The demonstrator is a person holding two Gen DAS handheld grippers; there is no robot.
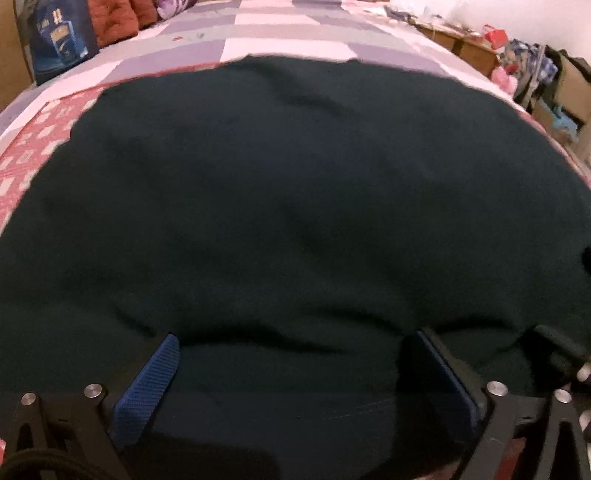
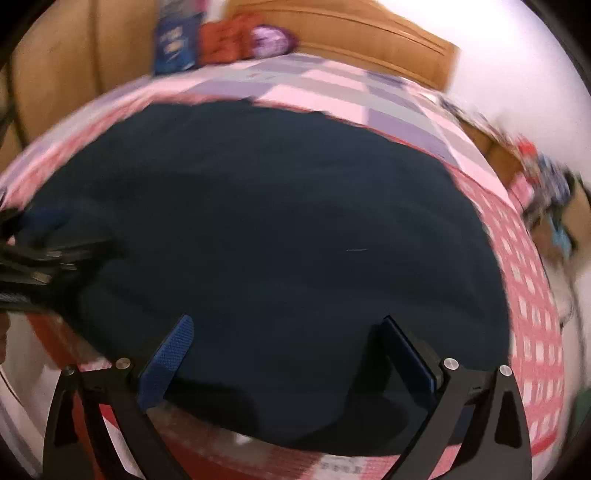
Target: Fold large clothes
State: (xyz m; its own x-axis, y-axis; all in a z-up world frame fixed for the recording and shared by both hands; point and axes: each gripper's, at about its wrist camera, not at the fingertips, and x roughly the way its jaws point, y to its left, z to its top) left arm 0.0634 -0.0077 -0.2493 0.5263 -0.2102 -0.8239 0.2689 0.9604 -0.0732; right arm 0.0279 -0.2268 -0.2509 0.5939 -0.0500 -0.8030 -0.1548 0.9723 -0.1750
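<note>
A large dark green garment lies spread on the bed and fills most of both views. My left gripper is open, its blue pads wide apart with the garment's near edge bunched between and over them. My right gripper is open and empty, just above the garment's near edge. The left gripper also shows in the right wrist view, at the left edge on the garment.
A red and white patterned sheet lies under the garment on a pink and purple checked bedspread. A blue bag and red cushions stand at the head. Boxes and clutter line the right side.
</note>
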